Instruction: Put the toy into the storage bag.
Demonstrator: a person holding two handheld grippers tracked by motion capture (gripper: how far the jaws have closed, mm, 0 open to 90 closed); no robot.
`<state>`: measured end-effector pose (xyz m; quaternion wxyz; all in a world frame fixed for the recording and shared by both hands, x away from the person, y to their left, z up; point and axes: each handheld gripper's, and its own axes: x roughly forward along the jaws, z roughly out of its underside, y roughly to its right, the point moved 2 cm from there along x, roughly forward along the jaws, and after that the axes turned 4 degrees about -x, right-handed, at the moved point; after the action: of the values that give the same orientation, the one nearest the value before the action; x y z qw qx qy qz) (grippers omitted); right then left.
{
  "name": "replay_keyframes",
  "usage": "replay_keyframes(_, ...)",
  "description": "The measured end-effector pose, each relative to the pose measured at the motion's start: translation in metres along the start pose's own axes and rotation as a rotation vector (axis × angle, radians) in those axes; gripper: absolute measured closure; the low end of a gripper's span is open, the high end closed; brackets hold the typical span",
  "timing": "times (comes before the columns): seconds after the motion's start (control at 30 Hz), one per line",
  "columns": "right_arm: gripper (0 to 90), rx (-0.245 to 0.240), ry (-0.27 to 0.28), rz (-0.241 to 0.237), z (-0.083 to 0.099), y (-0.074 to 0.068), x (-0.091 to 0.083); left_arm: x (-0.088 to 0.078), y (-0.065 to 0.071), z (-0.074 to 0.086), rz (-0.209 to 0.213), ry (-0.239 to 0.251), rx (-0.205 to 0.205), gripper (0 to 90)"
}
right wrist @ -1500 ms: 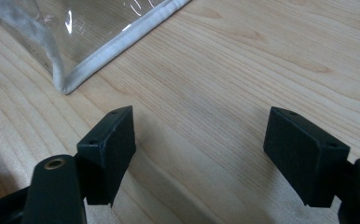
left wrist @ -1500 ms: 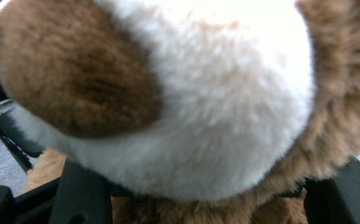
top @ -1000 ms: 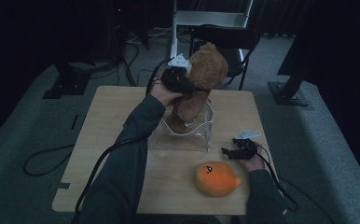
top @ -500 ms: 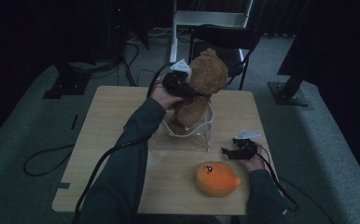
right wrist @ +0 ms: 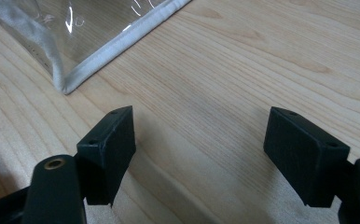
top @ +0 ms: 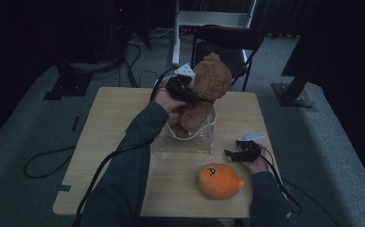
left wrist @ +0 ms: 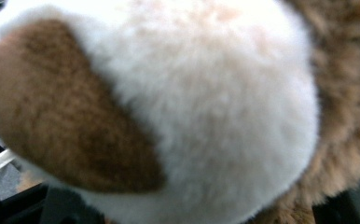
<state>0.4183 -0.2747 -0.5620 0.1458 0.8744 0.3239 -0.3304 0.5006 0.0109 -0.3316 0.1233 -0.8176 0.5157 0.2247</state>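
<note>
Brown teddy bear (top: 208,92): standing half inside the clear bag (top: 190,139), mid-table. Left gripper (top: 183,90): clasping the bear's head, jaws just easing wider. Right gripper (right wrist: 199,154): lying released, near right. Orange plush (top: 220,180): sitting near edge.

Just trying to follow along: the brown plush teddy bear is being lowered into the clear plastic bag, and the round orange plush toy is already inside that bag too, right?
Not quite. In the high view, the round orange plush toy lies on the bare wooden table, in front of the clear plastic bag, not inside it. The brown plush teddy bear is indeed over the bag, its lower end in the opening.
</note>
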Motion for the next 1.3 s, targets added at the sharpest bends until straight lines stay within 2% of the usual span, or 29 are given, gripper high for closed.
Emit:
replay_keyframes(0.27, 24.0, 0.0, -0.001, 0.0, 0.0, 0.0, 0.0001, 0.001, 0.0022, 0.0008, 0.005, -0.015, 0.016, 32.8)
replay_keyframes(0.53, 24.0, -0.001, -0.001, 0.001, 0.0, 0.0002, 0.0001, 0.001, 0.006, 0.0015, 0.004, -0.032, 0.054, 31.4)
replay_keyframes(0.7, 23.9, -0.002, -0.002, 0.002, -0.0001, 0.0003, 0.0002, 0.0018, 0.0086, 0.003, 0.019, -0.048, 0.068, 30.3)
replay_keyframes(1.13, 23.6, 0.001, -0.002, 0.004, -0.0003, 0.0004, 0.0004, 0.0017, 0.0084, 0.0066, 0.046, -0.086, 0.071, 29.5)
replay_keyframes(1.3, 23.5, 0.001, -0.002, 0.004, -0.0003, 0.0004, 0.0004, -0.0011, 0.0059, 0.0086, 0.068, -0.107, 0.071, 29.5)
